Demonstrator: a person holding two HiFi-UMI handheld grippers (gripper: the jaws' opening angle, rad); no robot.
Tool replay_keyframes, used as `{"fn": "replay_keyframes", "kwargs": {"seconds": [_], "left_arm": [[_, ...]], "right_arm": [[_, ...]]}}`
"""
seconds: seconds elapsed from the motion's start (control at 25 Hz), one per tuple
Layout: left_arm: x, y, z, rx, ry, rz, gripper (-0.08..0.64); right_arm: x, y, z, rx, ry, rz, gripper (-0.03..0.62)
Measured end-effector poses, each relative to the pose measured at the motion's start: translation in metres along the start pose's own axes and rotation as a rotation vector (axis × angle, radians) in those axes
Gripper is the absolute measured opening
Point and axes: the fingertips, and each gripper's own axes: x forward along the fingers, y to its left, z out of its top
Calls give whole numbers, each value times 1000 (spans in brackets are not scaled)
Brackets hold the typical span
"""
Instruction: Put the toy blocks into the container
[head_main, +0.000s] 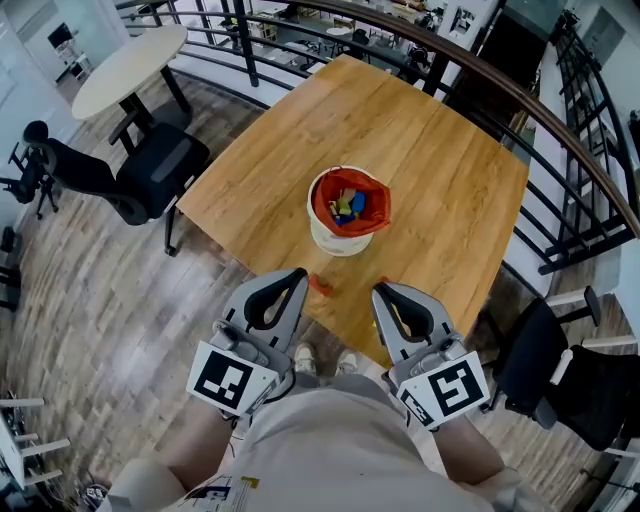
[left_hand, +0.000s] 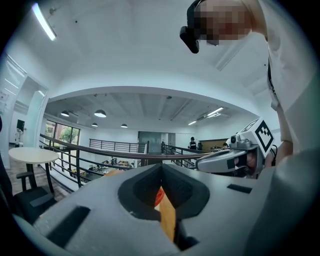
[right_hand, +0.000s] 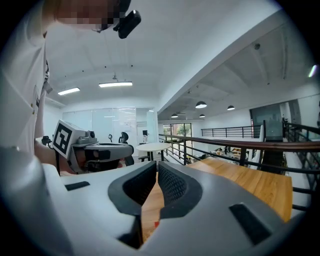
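A white container (head_main: 340, 238) with a red lining stands in the middle of the wooden table (head_main: 440, 190), and several coloured toy blocks (head_main: 348, 206) lie inside it. One small orange block (head_main: 320, 287) lies on the table near its front edge, just right of my left gripper (head_main: 297, 274). It shows through the jaw gap in the left gripper view as the orange block (left_hand: 158, 196). My left gripper (left_hand: 161, 166) is shut and holds nothing. My right gripper (head_main: 381, 291) is at the table's front edge, level with the left one. This right gripper (right_hand: 156, 165) is shut with nothing in it.
A black office chair (head_main: 150, 170) and a round white table (head_main: 130, 60) stand to the left of the wooden table. A dark railing (head_main: 560, 130) curves behind it and to the right. Another black chair (head_main: 570, 380) is at the lower right.
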Motion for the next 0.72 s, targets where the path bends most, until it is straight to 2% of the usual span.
{"fn": "replay_keyframes", "kwargs": {"seconds": [0.32,0.72], "left_arm": [[3,23,-15,-17,42,43,12],[16,45,-52,-63,97,65,12]], "right_arm": [[36,7,-8,3,47,33,29],[83,7,-47,30,139,53,32]]}}
